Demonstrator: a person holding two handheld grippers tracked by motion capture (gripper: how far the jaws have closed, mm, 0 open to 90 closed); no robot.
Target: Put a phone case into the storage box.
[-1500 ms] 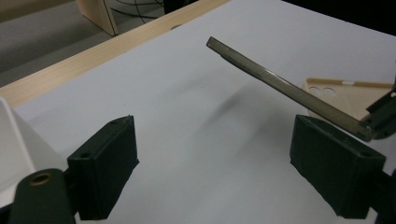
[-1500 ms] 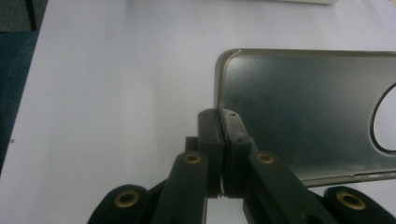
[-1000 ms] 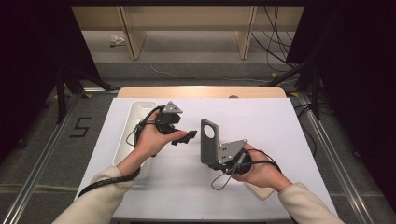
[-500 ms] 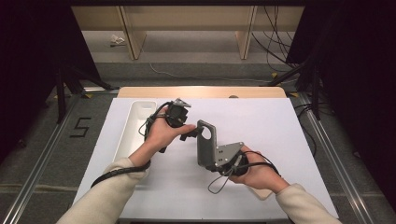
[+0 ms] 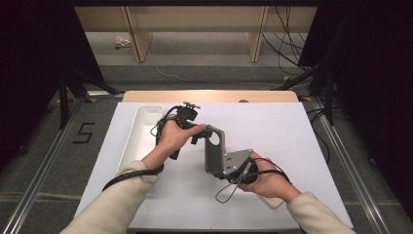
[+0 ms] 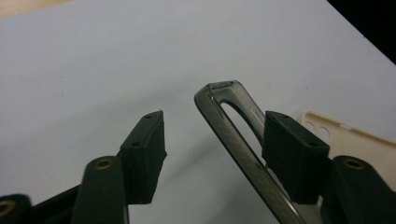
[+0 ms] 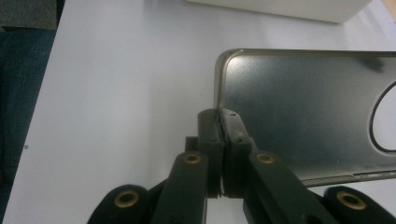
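A grey see-through phone case stands on edge above the white table top. My right gripper is shut on its lower corner, and in the right gripper view the pads pinch the rim of the case. My left gripper reaches the case's top end from the left. Its jaws have just been closing and straddle the case's edge. The right pad lies against the case, while the left pad stands apart from it.
A long white tray lies along the table's left side and appears at the top of the right gripper view. A cream-coloured case lies on the table behind my left gripper's right jaw. Floor and dark stands surround the table.
My left hand moved right to the case, and its jaws now sit around the top edge and are narrower. The right hand kept the case still.
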